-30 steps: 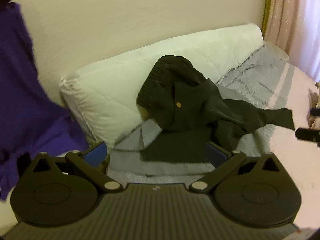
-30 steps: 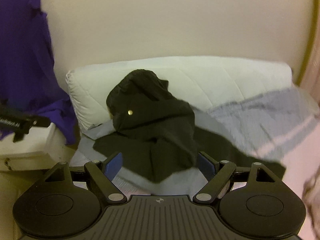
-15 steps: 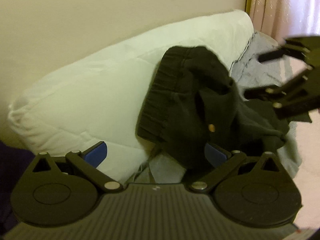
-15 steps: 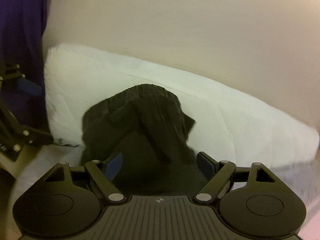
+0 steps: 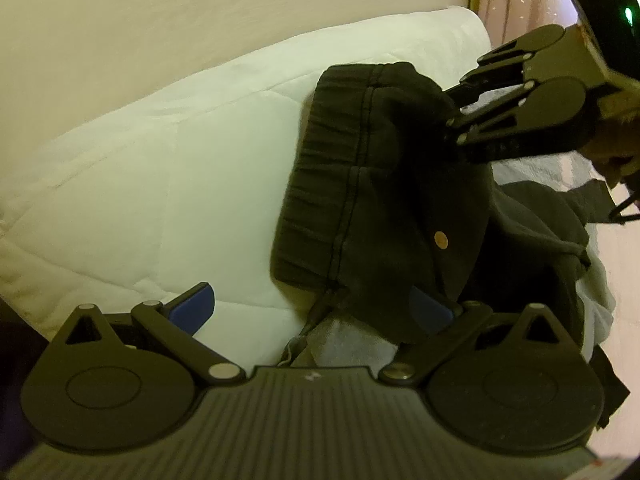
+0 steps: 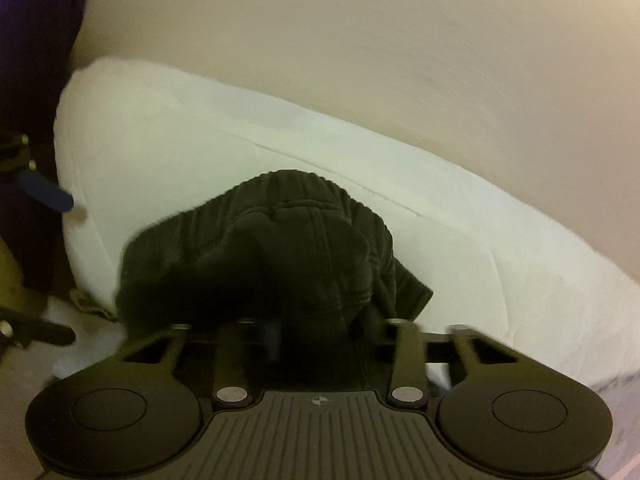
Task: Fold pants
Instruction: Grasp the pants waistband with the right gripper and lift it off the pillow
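Against the white pillow the black pants lie heaped, and only my left camera shows their brass snap and my right gripper reaching into the top of the heap. My left gripper is spread wide, the waistband between its blue fingers. My right camera shows that gripper's links drawn in, its tips buried in the cloth.

Black pants, crumpled in a heap, ribbed elastic waistband uppermost, small brass button showing, lying ahead of the left jaws, towards their right side
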The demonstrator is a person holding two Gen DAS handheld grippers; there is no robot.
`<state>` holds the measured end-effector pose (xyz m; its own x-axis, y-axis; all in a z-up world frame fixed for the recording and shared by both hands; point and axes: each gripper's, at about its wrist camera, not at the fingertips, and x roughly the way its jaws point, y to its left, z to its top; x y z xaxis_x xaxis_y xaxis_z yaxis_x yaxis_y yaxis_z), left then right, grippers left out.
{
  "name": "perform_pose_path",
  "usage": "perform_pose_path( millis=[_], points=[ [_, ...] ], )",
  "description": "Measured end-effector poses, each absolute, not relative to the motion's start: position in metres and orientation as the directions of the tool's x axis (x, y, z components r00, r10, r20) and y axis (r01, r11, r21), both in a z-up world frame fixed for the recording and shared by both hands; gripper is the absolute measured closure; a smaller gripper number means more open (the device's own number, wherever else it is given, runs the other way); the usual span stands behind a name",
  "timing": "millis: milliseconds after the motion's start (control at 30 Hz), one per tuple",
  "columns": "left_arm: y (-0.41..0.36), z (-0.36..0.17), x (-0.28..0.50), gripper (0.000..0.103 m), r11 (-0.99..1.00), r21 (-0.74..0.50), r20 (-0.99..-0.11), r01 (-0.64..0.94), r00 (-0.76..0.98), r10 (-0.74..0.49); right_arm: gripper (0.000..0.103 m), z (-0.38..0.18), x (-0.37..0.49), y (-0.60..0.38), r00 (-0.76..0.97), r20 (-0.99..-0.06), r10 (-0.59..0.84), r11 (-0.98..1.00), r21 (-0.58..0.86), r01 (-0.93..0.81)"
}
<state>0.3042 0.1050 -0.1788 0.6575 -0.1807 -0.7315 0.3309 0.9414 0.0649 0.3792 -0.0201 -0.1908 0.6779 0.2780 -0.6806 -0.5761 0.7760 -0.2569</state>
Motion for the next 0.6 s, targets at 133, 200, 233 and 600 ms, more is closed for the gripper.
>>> perform_pose_path(
  millis=[133,200,233,600],
  points=[
    [0.100,-0.166,0.290,0.001,0.928,0.062,-0.717,0.368,0.663,-0.215,0.085,-0.170,0.353,-0.047,0.714,-0.647,0.268,0.826,-0.226,-0.516],
    [0.093,-0.160,0.284,0.001,0.915,0.043,-0.709,0.401,0.658,-0.255,0.086,-0.157,0.333,-0.071,0.742,-0.619,0.257,0.867,-0.191,-0.460],
    [0.088,-0.156,0.280,0.002,0.906,0.030,-0.700,0.422,0.656,-0.282,0.086,-0.152,0.326,-0.084,0.755,-0.607,0.248,0.887,-0.171,-0.429],
    [-0.046,-0.076,0.195,0.006,0.664,-0.073,-0.529,0.745,0.535,-0.658,0.088,-0.055,0.140,-0.246,0.905,-0.425,-0.006,1.000,0.008,0.011]
  ],
)
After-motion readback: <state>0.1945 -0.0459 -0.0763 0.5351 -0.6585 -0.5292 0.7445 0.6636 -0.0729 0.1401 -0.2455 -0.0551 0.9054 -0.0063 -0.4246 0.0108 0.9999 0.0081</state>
